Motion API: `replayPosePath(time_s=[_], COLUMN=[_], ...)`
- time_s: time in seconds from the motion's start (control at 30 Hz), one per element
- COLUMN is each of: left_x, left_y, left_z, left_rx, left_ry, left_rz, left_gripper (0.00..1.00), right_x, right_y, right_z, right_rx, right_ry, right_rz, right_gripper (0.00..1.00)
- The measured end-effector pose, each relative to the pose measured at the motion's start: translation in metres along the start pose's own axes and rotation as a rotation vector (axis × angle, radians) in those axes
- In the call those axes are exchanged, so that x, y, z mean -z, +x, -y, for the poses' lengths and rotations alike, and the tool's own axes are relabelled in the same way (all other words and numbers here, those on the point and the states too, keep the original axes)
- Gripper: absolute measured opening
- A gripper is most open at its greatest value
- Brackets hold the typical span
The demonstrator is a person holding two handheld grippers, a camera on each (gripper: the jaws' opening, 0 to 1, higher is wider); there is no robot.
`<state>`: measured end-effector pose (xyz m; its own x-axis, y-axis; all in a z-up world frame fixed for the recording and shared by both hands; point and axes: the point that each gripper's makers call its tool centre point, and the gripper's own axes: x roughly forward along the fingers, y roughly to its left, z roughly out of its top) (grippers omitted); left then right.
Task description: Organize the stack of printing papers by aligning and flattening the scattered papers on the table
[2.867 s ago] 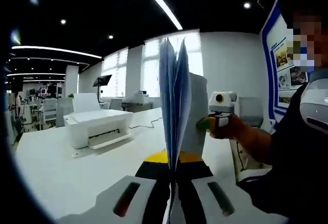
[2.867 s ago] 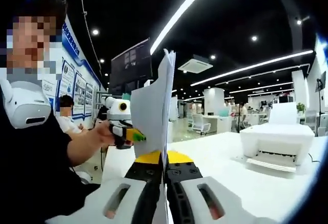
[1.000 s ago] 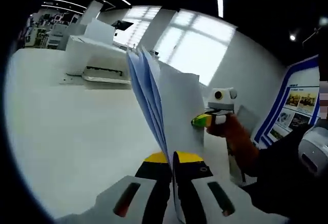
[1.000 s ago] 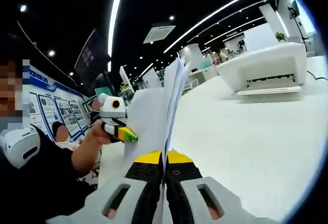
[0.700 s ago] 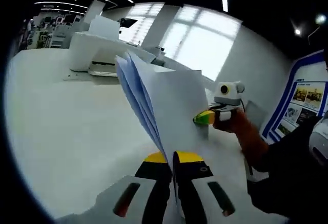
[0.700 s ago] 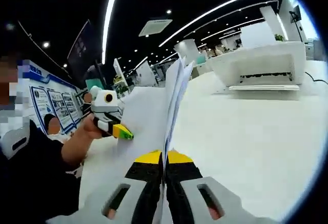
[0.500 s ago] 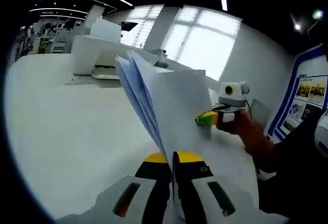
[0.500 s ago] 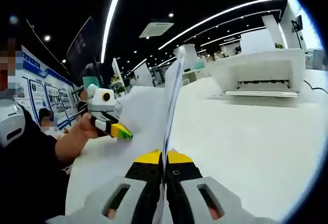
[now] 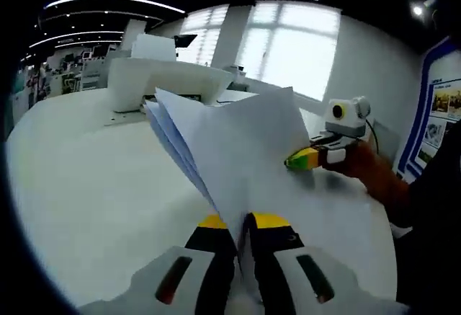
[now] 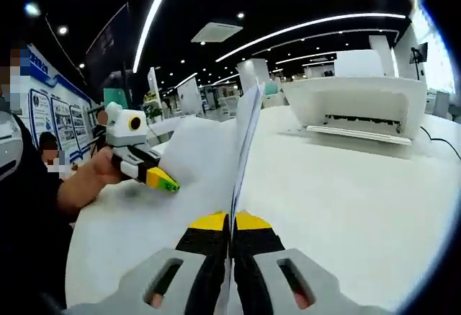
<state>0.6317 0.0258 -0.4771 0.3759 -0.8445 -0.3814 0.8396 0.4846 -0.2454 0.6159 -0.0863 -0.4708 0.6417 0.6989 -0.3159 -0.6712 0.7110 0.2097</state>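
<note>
A white table (image 9: 86, 200) carries a white printer (image 10: 356, 106)

White paper stack (image 9: 238, 142) tilted, sheets fanned, above table (image 9: 86, 185).

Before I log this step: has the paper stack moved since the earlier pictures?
Yes. The paper stack, once upright, now leans over toward the table, judged against the printer.

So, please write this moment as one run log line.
left gripper: shut on paper stack | right gripper: shut on paper stack | printer: behind
</note>
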Motion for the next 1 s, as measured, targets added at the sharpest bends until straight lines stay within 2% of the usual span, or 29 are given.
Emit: replayPosePath(time_s=[0.47,0.63,1.0], left_x=[0.009,0.008,0.005], left_y=[0.007,0.007,0.006], left_z=[-0.010,-0.014,-0.017], left_rx=[-0.089,-0.111,-0.176], left_ry=[0.086,0.091,0.192], left_rz=[-0.031,-0.024,-0.016], left_gripper=[0.23,0.27,0.33], right_x=[0.013,0.017,0.024], right_y=[0.006,0.008,0.010], right_z=[0.011,0.014,0.018], right_rx=[0.064,0.081,0.095], right_ry=[-0.055,-0.064,-0.104], right_rz=[-0.056,-0.070,-0.100], right_gripper=[0.00,0.00,0.01])
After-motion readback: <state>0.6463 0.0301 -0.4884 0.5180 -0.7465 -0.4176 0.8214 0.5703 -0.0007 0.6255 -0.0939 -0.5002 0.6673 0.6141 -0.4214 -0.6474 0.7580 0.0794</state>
